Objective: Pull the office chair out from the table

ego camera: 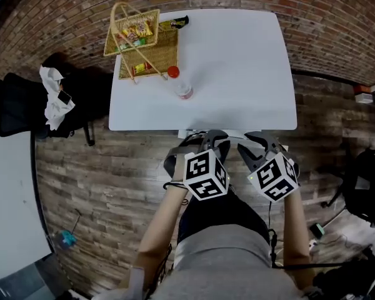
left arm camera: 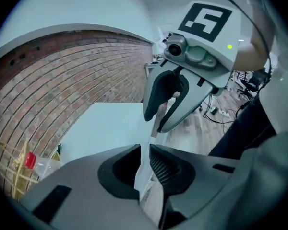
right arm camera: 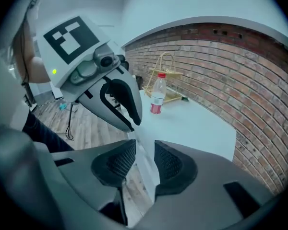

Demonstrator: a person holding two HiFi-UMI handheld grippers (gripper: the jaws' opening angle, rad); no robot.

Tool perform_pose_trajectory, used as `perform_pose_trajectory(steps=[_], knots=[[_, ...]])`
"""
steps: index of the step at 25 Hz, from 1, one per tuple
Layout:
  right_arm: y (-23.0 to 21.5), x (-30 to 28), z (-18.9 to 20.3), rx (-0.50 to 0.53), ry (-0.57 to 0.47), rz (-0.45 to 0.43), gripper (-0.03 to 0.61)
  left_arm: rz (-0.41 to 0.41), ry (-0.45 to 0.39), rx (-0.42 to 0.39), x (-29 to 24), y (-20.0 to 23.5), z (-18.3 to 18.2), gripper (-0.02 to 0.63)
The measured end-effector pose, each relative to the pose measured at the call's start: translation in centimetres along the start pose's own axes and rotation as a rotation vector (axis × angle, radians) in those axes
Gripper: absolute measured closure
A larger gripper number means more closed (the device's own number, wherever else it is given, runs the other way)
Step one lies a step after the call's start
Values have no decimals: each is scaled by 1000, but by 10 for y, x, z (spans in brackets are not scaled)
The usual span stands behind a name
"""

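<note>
Both grippers hover side by side just in front of the white table's (ego camera: 237,74) near edge. My left gripper (ego camera: 200,144) points down at that edge; in its own view its jaws (left arm camera: 145,159) stand a narrow gap apart with nothing between them. My right gripper (ego camera: 260,144) is open wider (right arm camera: 144,159) and also empty. Each gripper shows in the other's view: the right gripper (left arm camera: 165,109) and the left gripper (right arm camera: 122,107). A black chair-like shape (ego camera: 369,186) with a wheeled base stands at the far right. Another dark seat (ego camera: 19,105), draped with clothing, stands left of the table.
A wicker basket (ego camera: 140,42) with snacks and a red-capped plastic bottle (ego camera: 182,86) stand on the table's far left part. A brick wall (ego camera: 337,24) runs behind the table. Cables (ego camera: 312,230) lie on the wooden floor at the right. My legs are directly below the grippers.
</note>
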State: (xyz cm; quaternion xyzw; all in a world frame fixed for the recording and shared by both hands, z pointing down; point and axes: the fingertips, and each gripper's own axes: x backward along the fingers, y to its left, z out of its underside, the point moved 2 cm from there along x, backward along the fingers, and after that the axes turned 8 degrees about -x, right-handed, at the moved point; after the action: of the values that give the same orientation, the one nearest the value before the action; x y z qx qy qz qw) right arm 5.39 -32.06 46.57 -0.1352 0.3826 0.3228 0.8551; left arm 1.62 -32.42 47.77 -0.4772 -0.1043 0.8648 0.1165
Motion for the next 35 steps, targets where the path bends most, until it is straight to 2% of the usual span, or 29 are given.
perform_pose_trajectory(steps=[5,10,13,17,22,27,31,32,34,35], knots=[[1,-7,11,104,115,-36,440,125,63,-117,-15,-9,4,489],[-4,-19,32,200,254,-19,425,200,119,-166,-33,-12,4,445],[-5,-29,39,235,298,-14,422,216,145,-222,-43,-15,6,442],[-5,-41,49,290,366,-13,422,195,188,-289,-57,-14,14,442],[-5,-53,59,369,420,-4,422,240,199,-297,-65,-21,22,442],[-3,-61,69,392,452,-18,434,264,210,-301,-73,-22,30,443],[0,-67,72,412,444,-6,457,270,216,-340,-79,-27,36,445],[1,-68,70,414,435,-3,466,267,216,-356,-81,-28,38,453],[0,-69,69,425,428,6,475,241,212,-385,-82,-28,39,515],[0,-69,70,429,426,10,476,230,209,-389,-83,-27,39,518]])
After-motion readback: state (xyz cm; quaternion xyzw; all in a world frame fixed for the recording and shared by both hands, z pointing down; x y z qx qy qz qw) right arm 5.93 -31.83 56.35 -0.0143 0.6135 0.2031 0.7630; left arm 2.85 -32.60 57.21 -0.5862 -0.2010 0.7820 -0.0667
